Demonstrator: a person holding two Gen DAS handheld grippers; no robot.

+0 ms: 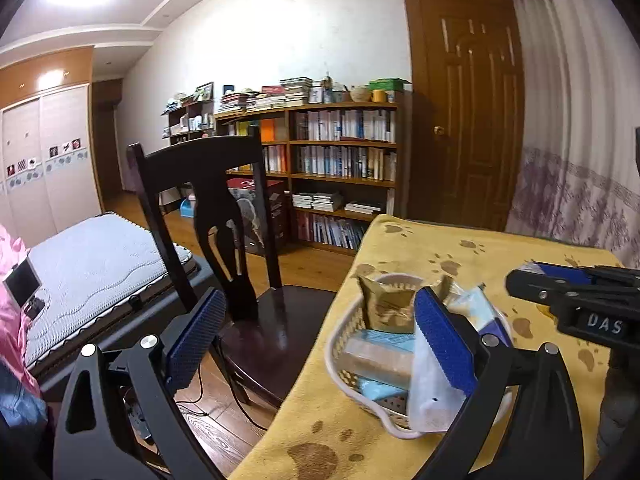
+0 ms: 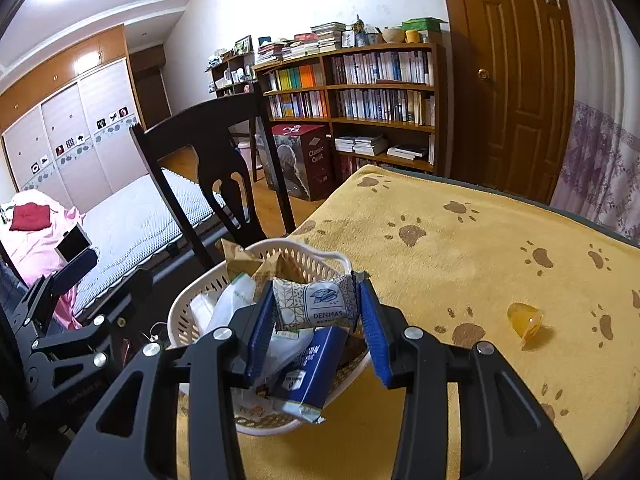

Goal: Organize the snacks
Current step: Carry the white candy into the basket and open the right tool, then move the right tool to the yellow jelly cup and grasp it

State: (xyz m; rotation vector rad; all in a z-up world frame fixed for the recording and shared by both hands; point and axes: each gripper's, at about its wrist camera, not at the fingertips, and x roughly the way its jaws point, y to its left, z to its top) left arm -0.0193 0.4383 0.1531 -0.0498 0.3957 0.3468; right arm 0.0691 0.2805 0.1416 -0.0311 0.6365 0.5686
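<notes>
Right gripper clamping white patterned DENMAS snack packet above basket, left gripper wide open

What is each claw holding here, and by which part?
Right claw grips the DENMAS snack packet by its two short ends, above the basket. Left claw is open, holding nothing.

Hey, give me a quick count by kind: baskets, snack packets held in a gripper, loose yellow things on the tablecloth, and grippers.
White basket: 1
Packet held in a gripper, the DENMAS packet in the right gripper: 1
Loose yellow jelly cup on the cloth: 1
Grippers, including the open left gripper: 2
Total: 5
</notes>
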